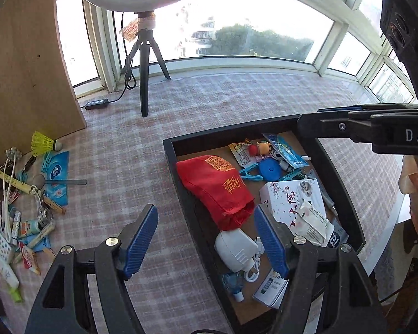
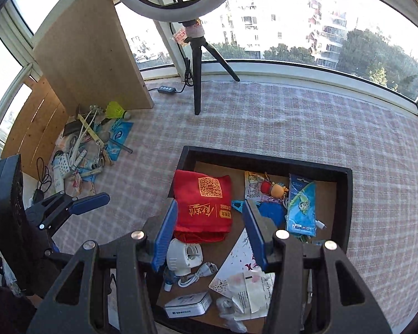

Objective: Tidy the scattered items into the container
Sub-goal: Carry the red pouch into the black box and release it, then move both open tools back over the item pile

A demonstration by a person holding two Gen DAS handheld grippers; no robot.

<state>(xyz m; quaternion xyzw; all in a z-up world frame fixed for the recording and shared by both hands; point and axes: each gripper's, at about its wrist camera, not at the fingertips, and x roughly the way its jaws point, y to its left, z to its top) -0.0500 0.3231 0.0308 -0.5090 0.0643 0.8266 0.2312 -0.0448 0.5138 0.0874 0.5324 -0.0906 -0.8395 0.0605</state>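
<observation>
A black tray (image 1: 338,172) (image 2: 345,194) on the checked cloth holds a red pouch (image 1: 217,186) (image 2: 206,200), a white plug with cable (image 1: 238,249) (image 2: 182,256), a white box (image 1: 295,197), blue packets (image 2: 301,208) and other small items. Scattered items (image 1: 28,203) (image 2: 89,150) lie in a pile at the left, with a yellow shuttlecock (image 1: 43,143) (image 2: 115,110) and a spoon (image 1: 61,181). My left gripper (image 1: 206,239) is open and empty over the tray's left wall. My right gripper (image 2: 209,228) is open and empty above the tray.
A ring light on a black tripod (image 1: 145,55) (image 2: 196,64) stands at the back by the window. A wooden board (image 1: 28,64) (image 2: 89,53) leans at the left. A cable controller (image 1: 96,103) lies near it. The other gripper shows at each view's edge (image 1: 376,130) (image 2: 69,208).
</observation>
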